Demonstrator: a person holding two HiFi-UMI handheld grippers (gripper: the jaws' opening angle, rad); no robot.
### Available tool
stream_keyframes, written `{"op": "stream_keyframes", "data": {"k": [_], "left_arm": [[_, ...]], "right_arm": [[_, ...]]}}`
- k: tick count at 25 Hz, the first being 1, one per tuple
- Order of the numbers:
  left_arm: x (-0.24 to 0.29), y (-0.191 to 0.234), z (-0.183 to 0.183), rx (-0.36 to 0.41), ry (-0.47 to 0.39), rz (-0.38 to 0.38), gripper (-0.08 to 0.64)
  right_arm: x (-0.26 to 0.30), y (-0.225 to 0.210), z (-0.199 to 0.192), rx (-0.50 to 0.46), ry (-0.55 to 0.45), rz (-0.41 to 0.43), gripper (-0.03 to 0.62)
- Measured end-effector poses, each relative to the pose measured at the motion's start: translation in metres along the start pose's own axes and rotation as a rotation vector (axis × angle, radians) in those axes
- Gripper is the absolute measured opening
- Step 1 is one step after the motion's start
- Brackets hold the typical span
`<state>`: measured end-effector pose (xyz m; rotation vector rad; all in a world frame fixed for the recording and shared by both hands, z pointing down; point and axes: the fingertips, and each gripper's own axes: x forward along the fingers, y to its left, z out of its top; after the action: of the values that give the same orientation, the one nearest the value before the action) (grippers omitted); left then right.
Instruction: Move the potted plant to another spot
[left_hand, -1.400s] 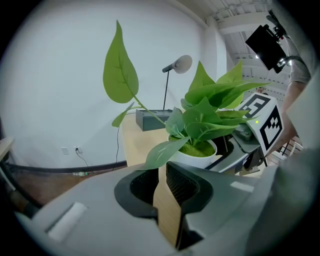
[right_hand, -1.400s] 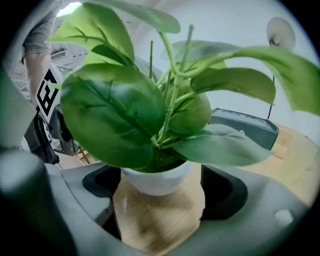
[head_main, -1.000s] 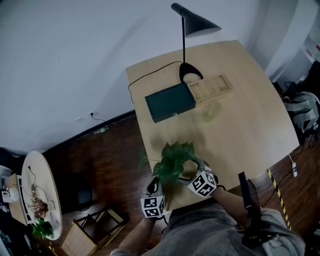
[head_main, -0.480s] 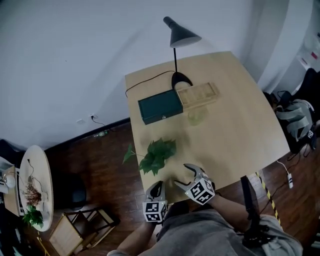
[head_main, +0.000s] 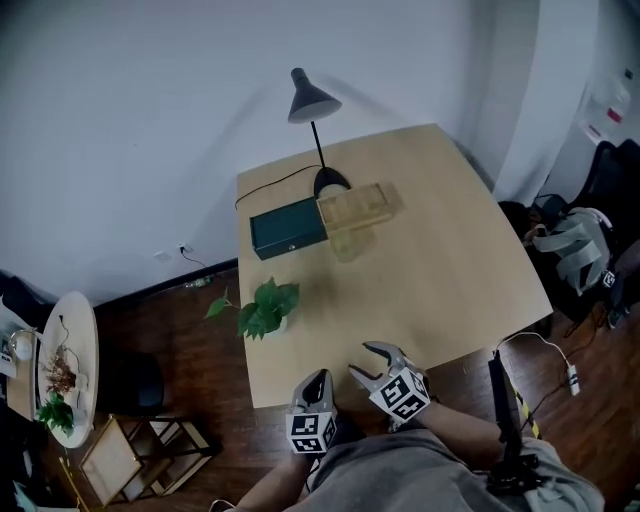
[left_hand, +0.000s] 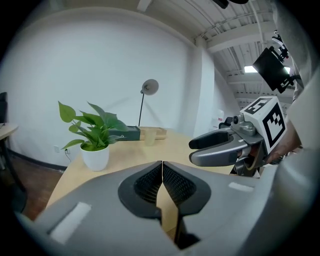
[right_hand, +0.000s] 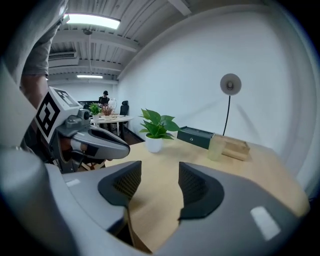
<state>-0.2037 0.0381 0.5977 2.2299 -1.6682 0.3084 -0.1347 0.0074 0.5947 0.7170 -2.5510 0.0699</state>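
The potted plant (head_main: 265, 310), green leaves in a white pot, stands alone near the left edge of the light wooden table (head_main: 440, 260). It shows ahead to the left in the left gripper view (left_hand: 95, 156) and further off in the right gripper view (right_hand: 153, 143). Both grippers are back at the table's near edge, well apart from it. My left gripper (head_main: 318, 380) is shut with nothing in it (left_hand: 162, 167). My right gripper (head_main: 369, 361) has a gap between its jaws, which are closing on nothing (right_hand: 160, 182).
At the table's far side stand a black desk lamp (head_main: 312, 100), a dark green box (head_main: 287, 228), a wooden box (head_main: 357, 205) and a pale cup (head_main: 347, 245). A round side table (head_main: 65, 370) is at the left, a bag (head_main: 570, 250) on the floor at the right.
Both grippers have drawn back from the sides of the plant to the table's near edge. The plant stays standing by itself. The right jaws have narrowed and the left have closed.
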Motion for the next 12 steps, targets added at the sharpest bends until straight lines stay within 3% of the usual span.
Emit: {"op": "stream_keyframes", "data": {"k": [7,12], "left_arm": [[-0.007,-0.061,0.015,0.005,-0.040,-0.038,0.000],[-0.013,-0.075,0.023,0.033,-0.045,-0.086,0.000]], "right_arm": [[-0.053,-0.014,-0.010,0.037,-0.016,-0.037,0.147],[-0.075,-0.018,0.001,0.068,-0.059,-0.079,0.073]]}}
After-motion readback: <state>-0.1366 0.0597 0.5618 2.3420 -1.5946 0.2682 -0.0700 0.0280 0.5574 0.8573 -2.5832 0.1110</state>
